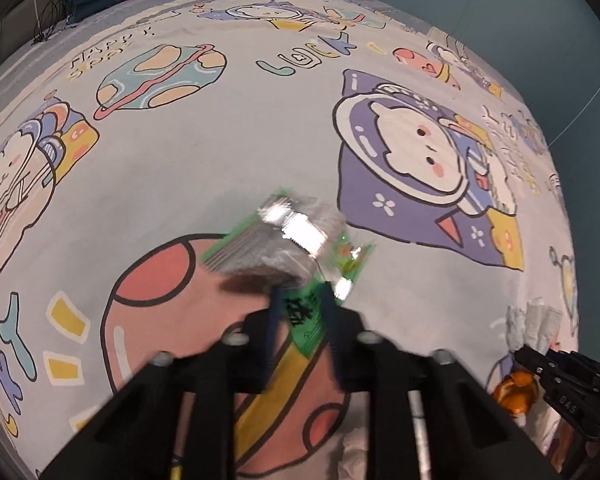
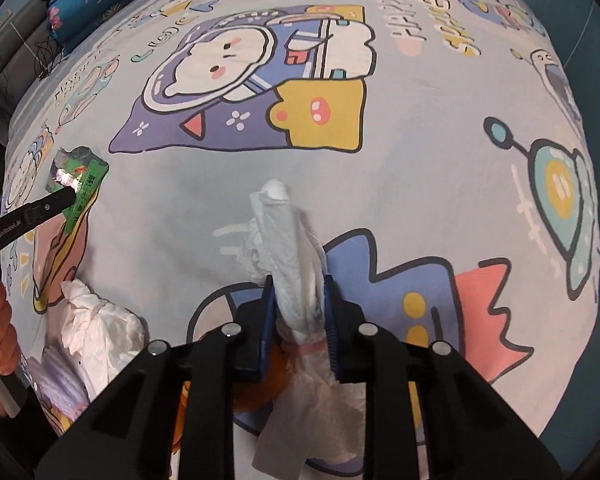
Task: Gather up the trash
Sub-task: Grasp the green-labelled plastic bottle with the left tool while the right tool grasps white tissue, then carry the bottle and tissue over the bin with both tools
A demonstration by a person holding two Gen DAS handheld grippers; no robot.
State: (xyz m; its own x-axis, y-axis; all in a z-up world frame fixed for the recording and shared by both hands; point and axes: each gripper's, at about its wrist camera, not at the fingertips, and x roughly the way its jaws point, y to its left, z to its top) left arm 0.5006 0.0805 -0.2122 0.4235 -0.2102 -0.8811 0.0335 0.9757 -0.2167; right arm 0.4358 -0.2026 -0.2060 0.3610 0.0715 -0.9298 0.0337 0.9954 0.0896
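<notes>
Left tongs [image 1: 302, 304] grip wrapper [image 1: 288, 236]; right tongs [image 2: 300, 300] grip tissue [image 2: 288, 248].

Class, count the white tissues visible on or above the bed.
2. One tissue is clamped in the right tongs; a second, crumpled one lies on the sheet to their left. Others may be hidden below the tongs.

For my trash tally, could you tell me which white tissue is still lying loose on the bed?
The crumpled tissue at lower left; the long tissue is pinched in the right hand-held gripper.
</notes>
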